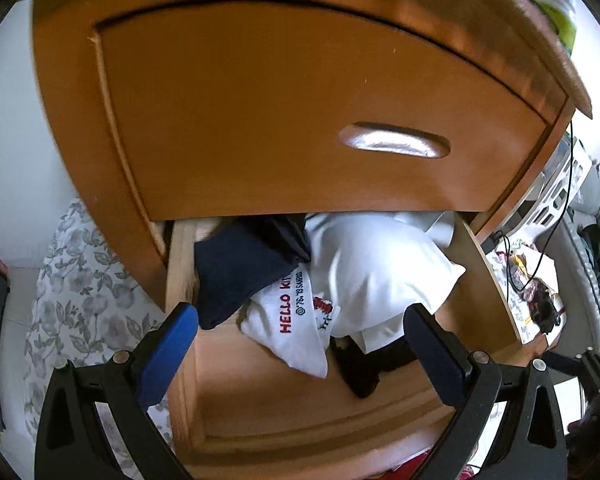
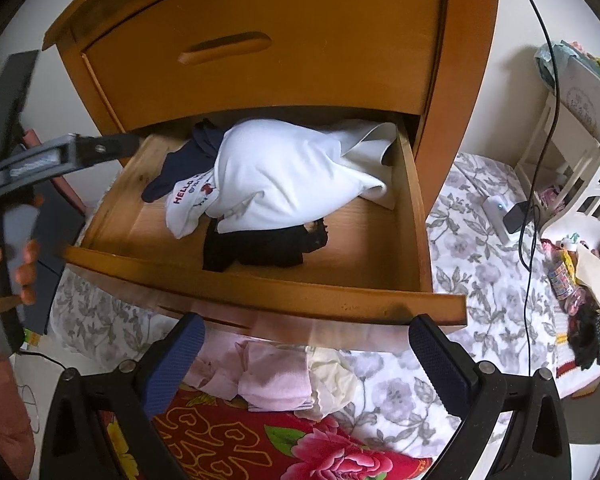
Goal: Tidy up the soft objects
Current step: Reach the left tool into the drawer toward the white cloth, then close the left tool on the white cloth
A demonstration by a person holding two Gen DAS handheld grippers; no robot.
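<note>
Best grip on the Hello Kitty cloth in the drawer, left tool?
Probably the loose white corner of the Hello Kitty cloth nearest the drawer front. It lies bare on the wood, while its upper part is tucked under the white bundle and navy cloth. Come from above over the front edge with the open left tool, fingers either side of that corner.

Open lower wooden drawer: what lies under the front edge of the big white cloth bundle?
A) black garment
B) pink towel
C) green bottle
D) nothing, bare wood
A: in the right wrist view a crumpled black garment sticks out from beneath the big white cloth bundle on the floor of the open lower wooden drawer.
</note>
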